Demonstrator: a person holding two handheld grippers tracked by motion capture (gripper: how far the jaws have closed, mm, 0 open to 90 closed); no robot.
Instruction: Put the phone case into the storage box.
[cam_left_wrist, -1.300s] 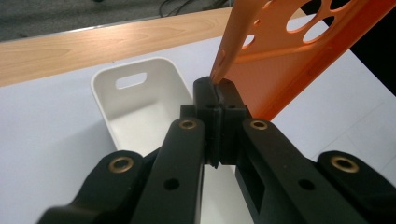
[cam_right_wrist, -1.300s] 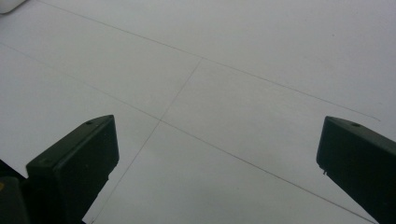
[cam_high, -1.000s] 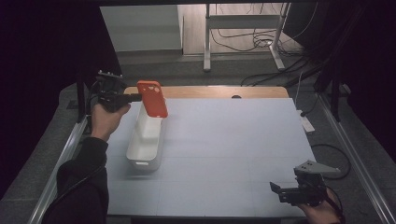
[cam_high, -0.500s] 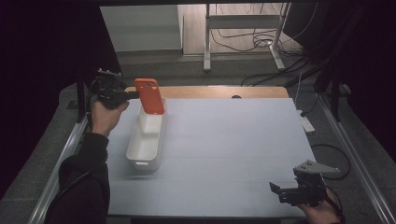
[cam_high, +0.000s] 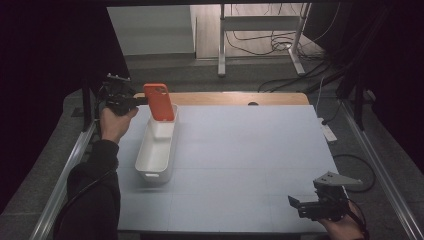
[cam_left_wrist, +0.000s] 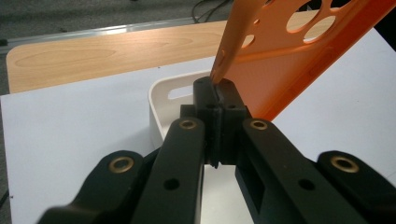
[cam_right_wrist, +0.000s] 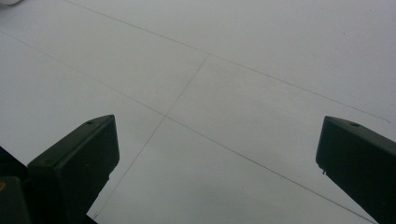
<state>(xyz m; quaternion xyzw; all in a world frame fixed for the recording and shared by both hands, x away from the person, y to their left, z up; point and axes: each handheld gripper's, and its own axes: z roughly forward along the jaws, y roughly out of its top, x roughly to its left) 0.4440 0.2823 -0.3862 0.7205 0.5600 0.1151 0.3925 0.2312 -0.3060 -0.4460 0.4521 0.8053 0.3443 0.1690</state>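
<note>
**Case held over the bin**

Upper left of the high view: the left gripper (cam_high: 141, 101) pinched the orange case (cam_high: 159, 102) by its edge, above the white bin's (cam_high: 156, 150) far end. Lower right: the right gripper (cam_high: 300, 204) hung spread wide, empty.

Orange phone case (cam_left_wrist: 299, 51): top and right side cut off by frame edge in left gripper view; its lower edge hidden between the closed fingers (cam_left_wrist: 208, 100). White bin (cam_left_wrist: 170, 100): mostly hidden behind left gripper (cam_left_wrist: 218, 88); far end wall covered by case in high view. Right gripper (cam_high: 295, 202): hand cut off by bottom frame edge. Counter (cam_high: 240, 150): near-left corner hidden under sleeve (cam_high: 92, 200).
</note>
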